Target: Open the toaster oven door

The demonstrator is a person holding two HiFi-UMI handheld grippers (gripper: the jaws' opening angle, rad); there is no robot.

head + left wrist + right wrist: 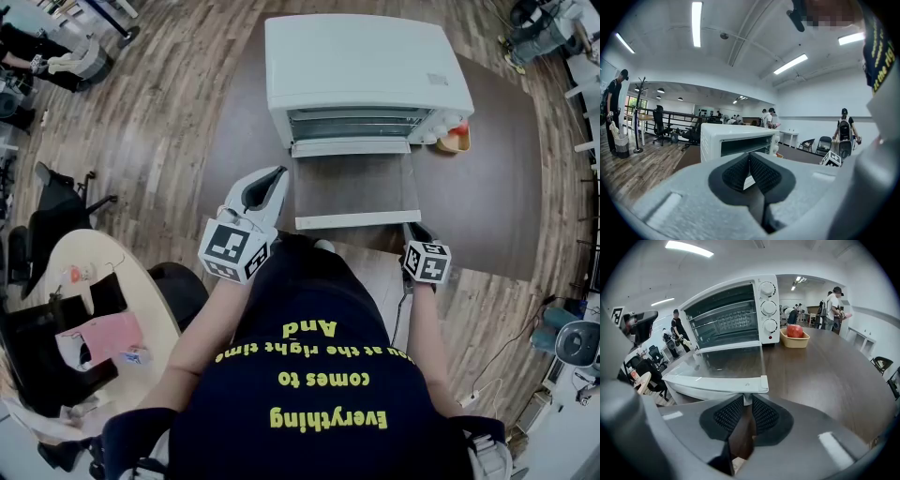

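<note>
A white toaster oven [366, 66] stands at the back of the dark table [497, 197]. Its glass door [356, 187] lies folded down flat, with the handle bar [356, 221] nearest me. My right gripper [746, 398] sits just in front of the handle's [717, 387] right end. Its jaws are a narrow gap apart and the table shows between them. Whether the tips touch the bar I cannot tell. My left gripper [274, 176] hovers left of the door with its jaws shut on nothing. From that side the oven [736, 140] shows ahead of the left gripper [749, 157].
A small bowl holding a red apple [794, 333] sits right of the oven. A round pale table [94, 309] with clutter and black chairs [56, 202] are on my left. Several people stand far off in the room. Wood floor surrounds the table.
</note>
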